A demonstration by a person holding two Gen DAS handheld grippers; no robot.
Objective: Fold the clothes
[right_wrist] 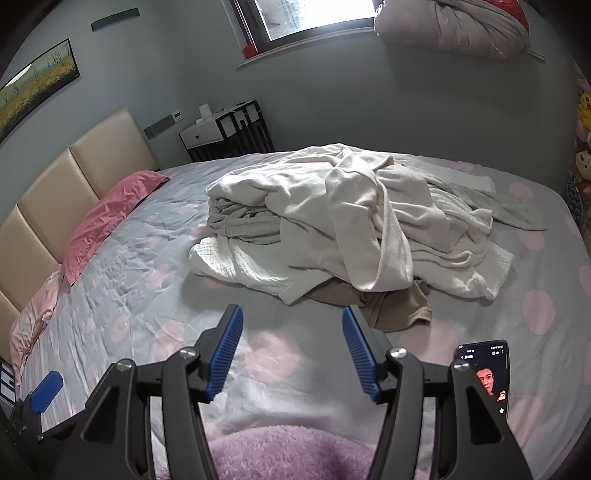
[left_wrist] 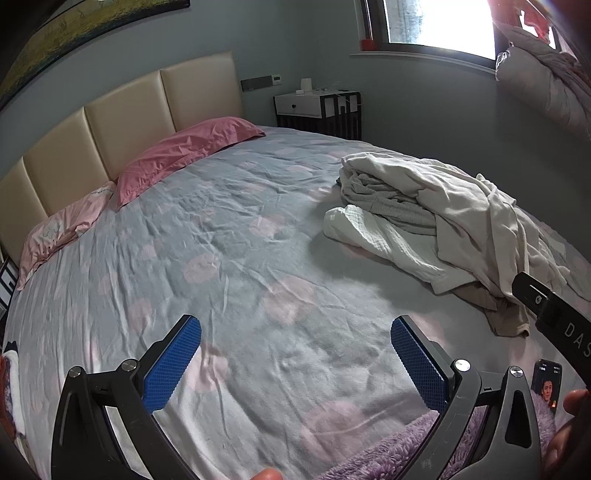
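Note:
A heap of clothes (right_wrist: 332, 218) lies unfolded on the bed (right_wrist: 147, 295): white and cream garments on top, a grey one (right_wrist: 243, 221) at its left, a tan one (right_wrist: 391, 306) poking out at the front. In the left wrist view the same heap of clothes (left_wrist: 443, 214) sits to the right. My right gripper (right_wrist: 291, 332) is open above the sheet, just short of the tan garment, holding nothing. My left gripper (left_wrist: 295, 332) is open and empty over bare sheet (left_wrist: 221, 240), well left of the heap. The right gripper's black body (left_wrist: 546, 310) shows at the left wrist view's right edge.
A phone (right_wrist: 487, 376) with a lit screen lies on the bed near the right gripper. Purple fuzzy fabric (right_wrist: 288, 454) fills the near edge. Pink pillows (left_wrist: 184, 151) rest against the beige headboard (left_wrist: 110, 122). A nightstand (left_wrist: 317, 110) stands beyond the bed, bedding (right_wrist: 450, 26) on the windowsill.

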